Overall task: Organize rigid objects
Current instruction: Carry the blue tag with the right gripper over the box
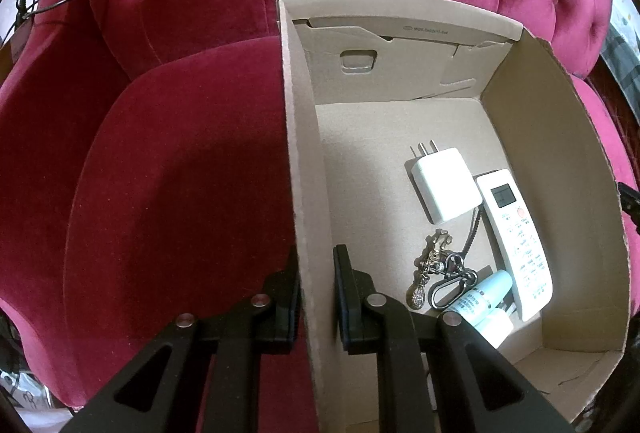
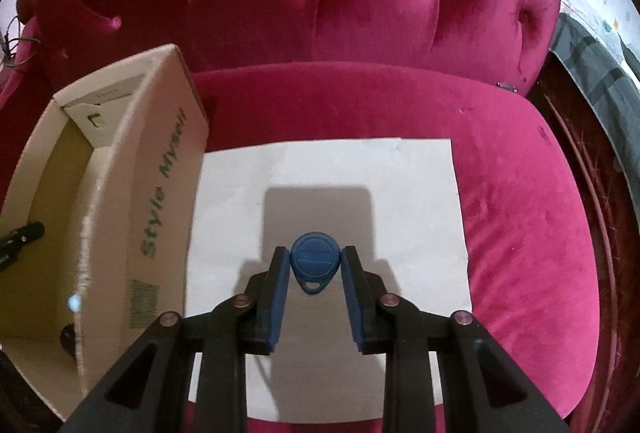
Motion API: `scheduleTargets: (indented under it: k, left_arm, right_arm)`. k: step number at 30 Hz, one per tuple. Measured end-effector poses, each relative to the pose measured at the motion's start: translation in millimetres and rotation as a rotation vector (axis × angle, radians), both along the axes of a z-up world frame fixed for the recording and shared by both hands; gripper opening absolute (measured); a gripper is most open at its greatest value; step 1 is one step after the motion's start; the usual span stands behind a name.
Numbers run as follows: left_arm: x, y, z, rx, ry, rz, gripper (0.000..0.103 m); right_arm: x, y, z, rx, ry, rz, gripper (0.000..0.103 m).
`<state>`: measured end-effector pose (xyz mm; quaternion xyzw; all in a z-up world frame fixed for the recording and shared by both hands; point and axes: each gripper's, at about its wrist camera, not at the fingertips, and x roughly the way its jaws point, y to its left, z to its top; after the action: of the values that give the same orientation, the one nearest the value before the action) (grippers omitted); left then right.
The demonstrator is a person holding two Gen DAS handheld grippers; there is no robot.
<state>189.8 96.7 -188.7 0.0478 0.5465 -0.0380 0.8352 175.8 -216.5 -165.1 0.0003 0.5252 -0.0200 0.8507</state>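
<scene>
1. A red tufted sofa (image 2: 520, 233) fills both views; only the right wrist view shows the white paper sheet (image 2: 420, 185) lying on its seat.
2. The open cardboard box (image 1: 560, 137) sits on the seat, touching the sheet's left edge. Only the left wrist view shows its contents: a white remote (image 1: 516, 241), a white charger plug (image 1: 444, 189), a keychain (image 1: 436, 269) and a small bottle (image 1: 480, 297), all crowded toward the right wall, with bare floor at the far end.
3. The left claw (image 1: 316, 269) is clenched on the box's left wall.
4. The right claw (image 2: 316, 265) stands released, its blue pads on either side of the blue key fob (image 2: 314, 265), which lies on the sheet.
</scene>
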Motion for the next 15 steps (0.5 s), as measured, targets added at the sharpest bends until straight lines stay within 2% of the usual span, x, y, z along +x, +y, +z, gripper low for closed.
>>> scheduleTargets:
  k: [15]
  left_arm:
    - [0,5,1,-0.007,-0.003,-0.002,0.016]
  right_arm:
    - [-5,29,48,0.005,-0.061,0.058,0.027]
